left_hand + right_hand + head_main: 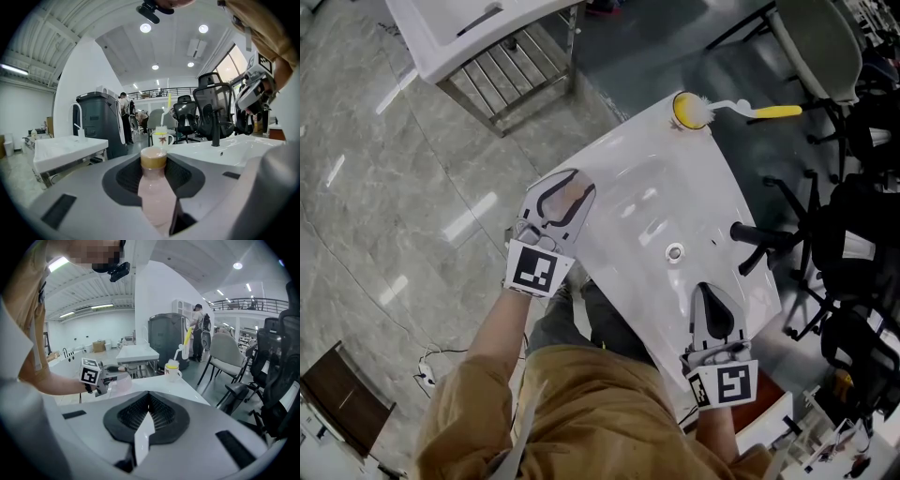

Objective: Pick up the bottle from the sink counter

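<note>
The pink bottle (564, 202) with a tan cap sits between the jaws of my left gripper (570, 184), at the left edge of the white sink counter (619, 159). In the left gripper view the bottle (154, 197) stands upright, and the left gripper (153, 165) is shut on its body just below the cap. My right gripper (712, 298) hovers over the counter's near right corner. Its pads meet with nothing between them, as the right gripper view shows for the right gripper (149, 411). That view also catches the left gripper (101, 378) with the bottle.
A black faucet (757, 239) and a drain (674, 251) sit in the basin. A white mug with a yellow brush (689, 110) stands at the far corner. Another white sink on a metal stand (469, 37) is at top left. Office chairs (848, 234) crowd the right.
</note>
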A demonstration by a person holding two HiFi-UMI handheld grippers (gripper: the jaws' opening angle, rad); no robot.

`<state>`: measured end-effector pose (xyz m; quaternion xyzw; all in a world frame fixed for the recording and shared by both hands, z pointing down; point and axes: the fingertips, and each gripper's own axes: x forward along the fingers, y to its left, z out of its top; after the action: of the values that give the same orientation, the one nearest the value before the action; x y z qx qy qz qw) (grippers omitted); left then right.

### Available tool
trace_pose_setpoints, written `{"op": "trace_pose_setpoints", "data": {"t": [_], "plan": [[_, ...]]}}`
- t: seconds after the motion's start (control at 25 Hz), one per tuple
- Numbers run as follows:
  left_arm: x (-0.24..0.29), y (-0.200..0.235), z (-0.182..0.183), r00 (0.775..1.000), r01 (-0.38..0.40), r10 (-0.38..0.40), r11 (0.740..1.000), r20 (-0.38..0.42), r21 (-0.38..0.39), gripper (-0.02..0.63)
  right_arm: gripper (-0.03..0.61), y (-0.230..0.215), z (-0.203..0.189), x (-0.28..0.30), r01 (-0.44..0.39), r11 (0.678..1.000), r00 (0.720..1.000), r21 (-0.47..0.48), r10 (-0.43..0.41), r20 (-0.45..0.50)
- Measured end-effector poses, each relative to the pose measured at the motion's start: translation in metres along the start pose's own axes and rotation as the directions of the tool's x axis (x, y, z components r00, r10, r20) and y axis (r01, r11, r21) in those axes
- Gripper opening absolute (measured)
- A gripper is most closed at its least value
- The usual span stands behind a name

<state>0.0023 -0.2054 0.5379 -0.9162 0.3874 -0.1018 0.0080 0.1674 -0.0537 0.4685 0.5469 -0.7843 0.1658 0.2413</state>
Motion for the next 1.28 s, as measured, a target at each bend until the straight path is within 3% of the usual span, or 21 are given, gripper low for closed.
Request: {"op": "trace_pose_setpoints", "data": {"t": [0.6,1.28], "plan": [[-0.031,0.001,0.052,1.000,-0.016,0.015,0.999,0.027,0.031,0.132,0.005,0.012,0.023,-0.003,-0.036,0.999,0.996,-0.006,0.036,0.087],[-0.090,-0.005,0.112,0.998,-0.041,0.041,0.999,0.048,-0.006,0.132,0.005,0.035,0.057,-0.018,-0.075,0.996,0.977,-0.044,0.082,0.196]]}}
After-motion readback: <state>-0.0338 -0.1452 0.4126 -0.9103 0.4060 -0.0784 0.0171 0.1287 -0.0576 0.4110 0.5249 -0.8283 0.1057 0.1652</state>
